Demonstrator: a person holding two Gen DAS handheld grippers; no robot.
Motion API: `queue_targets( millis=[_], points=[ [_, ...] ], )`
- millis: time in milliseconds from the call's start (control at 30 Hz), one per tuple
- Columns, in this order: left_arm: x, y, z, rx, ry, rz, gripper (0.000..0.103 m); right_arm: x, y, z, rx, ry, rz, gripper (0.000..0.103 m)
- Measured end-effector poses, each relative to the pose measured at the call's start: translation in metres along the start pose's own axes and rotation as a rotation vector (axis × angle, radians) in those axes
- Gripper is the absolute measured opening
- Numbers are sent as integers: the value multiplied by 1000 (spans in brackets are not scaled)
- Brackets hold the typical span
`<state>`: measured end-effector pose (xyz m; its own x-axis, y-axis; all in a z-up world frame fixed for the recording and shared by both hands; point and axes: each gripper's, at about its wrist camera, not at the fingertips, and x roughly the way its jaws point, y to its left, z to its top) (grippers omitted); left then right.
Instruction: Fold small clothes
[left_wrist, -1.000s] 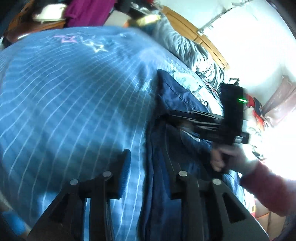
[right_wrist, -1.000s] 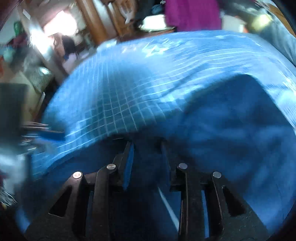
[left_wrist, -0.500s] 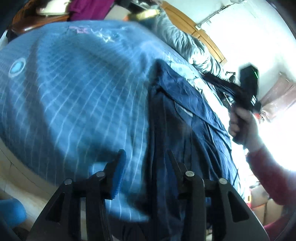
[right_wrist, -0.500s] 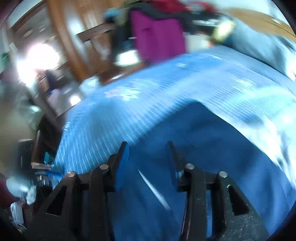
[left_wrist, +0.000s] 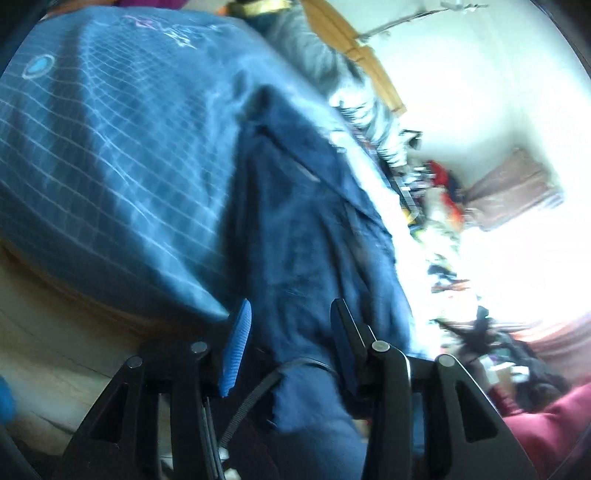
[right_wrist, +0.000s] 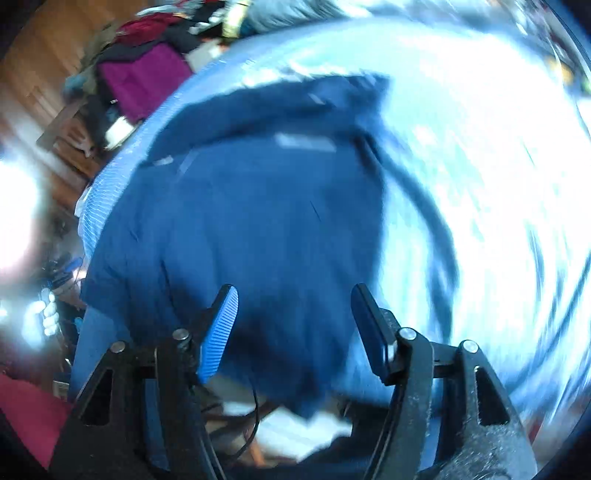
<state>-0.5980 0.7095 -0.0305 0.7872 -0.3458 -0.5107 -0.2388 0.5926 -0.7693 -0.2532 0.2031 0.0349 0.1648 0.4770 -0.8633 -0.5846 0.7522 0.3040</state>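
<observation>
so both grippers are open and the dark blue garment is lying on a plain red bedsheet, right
Not quite: the bedsheet is blue with a light grid pattern, not plain red, as the left wrist view shows. The dark blue garment does lie on it, and the left gripper and right gripper are open.

Pulled both grippers back off the navy garment toward the bed's near edge. Left gripper now past that edge, cloth hem hanging between its spread fingers. Right gripper opened wider, lifted clear of the garment, gone from the left view.
</observation>
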Motion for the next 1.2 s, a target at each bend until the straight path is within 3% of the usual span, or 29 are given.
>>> queue_targets(
  millis=[100, 167, 300, 467, 600, 767, 900, 1033, 1200],
  points=[
    [-6, -8, -9, 13, 36, -50, 59, 9, -15, -29, 38, 88, 18, 65],
    [-9, -9, -16, 14, 61, -61, 60, 24, -21, -43, 60, 151, 55, 65],
    [-13, 3, -26, -12, 63, 17, 61, 60, -27, -57, 126, 251, 108, 66],
    [-3, 27, -33, -34, 117, 116, 63, 76, -34, -56, 153, 267, 118, 66],
    [5, 31, -34, -27, 153, 133, 65, 78, -36, -56, 161, 276, 126, 66],
    [8, 34, -29, -54, 150, 85, 66, 83, -35, -53, 159, 279, 144, 66],
    [-7, 39, -22, -104, 78, 10, 70, 83, -40, -56, 169, 277, 155, 66],
    [12, 35, -21, -67, 149, 51, 70, 87, -38, -60, 153, 287, 145, 66],
    [36, 34, -28, -49, 228, 45, 68, 88, -25, -59, 101, 296, 100, 66]
  ],
)
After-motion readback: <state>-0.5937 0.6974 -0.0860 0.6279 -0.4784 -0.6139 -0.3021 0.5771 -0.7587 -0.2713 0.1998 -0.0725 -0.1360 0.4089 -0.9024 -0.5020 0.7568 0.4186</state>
